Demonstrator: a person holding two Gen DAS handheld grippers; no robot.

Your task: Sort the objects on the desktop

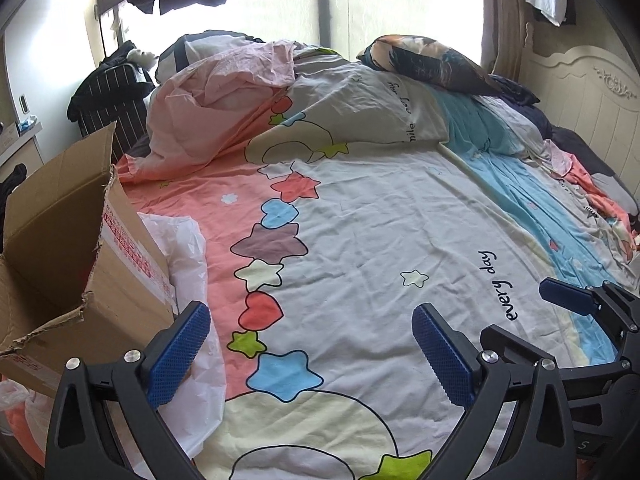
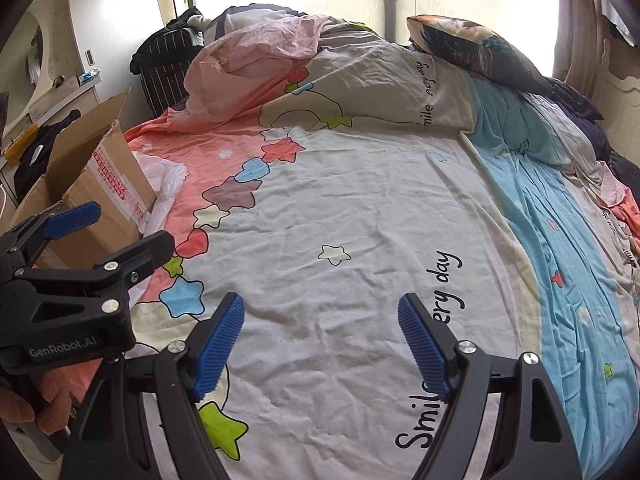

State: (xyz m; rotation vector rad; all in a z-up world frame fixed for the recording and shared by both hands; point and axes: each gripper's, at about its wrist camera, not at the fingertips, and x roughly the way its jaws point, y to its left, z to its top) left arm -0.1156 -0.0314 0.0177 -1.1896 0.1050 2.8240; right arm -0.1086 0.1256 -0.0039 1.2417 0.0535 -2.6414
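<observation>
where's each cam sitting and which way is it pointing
Left wrist: on the left gripper, angled down across the bed sheet; its own open fingers show, plus the right gripper at right.
Right wrist: on the right gripper, same downward angle; its open fingers, the left gripper and a hand at left.
Shared: sheet, cardboard box, dark pillow.

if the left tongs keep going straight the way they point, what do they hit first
Most likely the bed sheet itself, near the chain of printed stars; the open left tongs hold nothing and nothing stands between them and the fabric, though depth is hard to judge.
</observation>
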